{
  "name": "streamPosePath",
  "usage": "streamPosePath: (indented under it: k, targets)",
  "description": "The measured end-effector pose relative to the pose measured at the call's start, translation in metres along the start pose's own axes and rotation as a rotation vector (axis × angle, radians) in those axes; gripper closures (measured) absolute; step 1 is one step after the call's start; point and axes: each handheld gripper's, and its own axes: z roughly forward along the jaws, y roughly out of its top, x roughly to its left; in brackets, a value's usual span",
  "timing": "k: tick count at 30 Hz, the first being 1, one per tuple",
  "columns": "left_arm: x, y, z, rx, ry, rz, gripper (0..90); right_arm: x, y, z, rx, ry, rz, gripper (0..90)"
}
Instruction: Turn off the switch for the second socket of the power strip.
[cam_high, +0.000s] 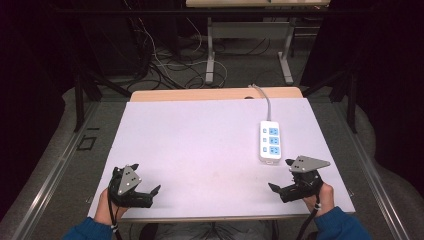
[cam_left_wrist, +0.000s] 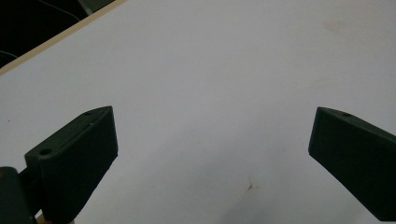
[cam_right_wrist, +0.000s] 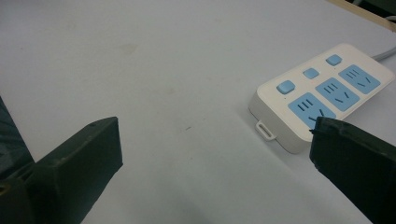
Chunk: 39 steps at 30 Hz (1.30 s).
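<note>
Both tongs wide open and empty, power strip just ahead of your right hand.

Your right tongs (cam_high: 281, 175) sit near the white power strip (cam_high: 270, 141) on the desk (cam_high: 200, 145); your left tongs (cam_high: 148, 178) hover well apart over bare surface. The strip looks slick and its cord (cam_high: 264, 102) trails off the far edge, so a shallow pinch could skid it. Dark room, cables on the floor.

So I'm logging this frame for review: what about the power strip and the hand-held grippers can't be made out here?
- Power strip: where its cable leads is hidden past the table's far edge in the high view.
- Its switch positions are too small to tell in the high view; the right gripper view doesn't settle them.
- Its near socket is partly covered by a jaw of the right hand-held gripper.
</note>
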Motion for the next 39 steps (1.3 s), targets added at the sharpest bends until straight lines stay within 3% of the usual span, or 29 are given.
streamPosePath:
  k: [10, 22, 39]
  targets:
    - [0.001, 0.000, 0.000, 0.014, 0.007, 0.023, 1.2, -0.004, 0.005, 0.002, -0.007, -0.017, 0.010, 2.2]
    - [0.000, 0.000, 0.001, 0.009, -0.002, 0.005, 1.2, -0.012, 0.013, 0.008, -0.003, -0.041, 0.019, 2.8]
    - [0.000, 0.000, 0.000, 0.014, 0.001, 0.017, 1.2, -0.022, 0.018, 0.012, -0.002, -0.059, 0.057, 2.9]
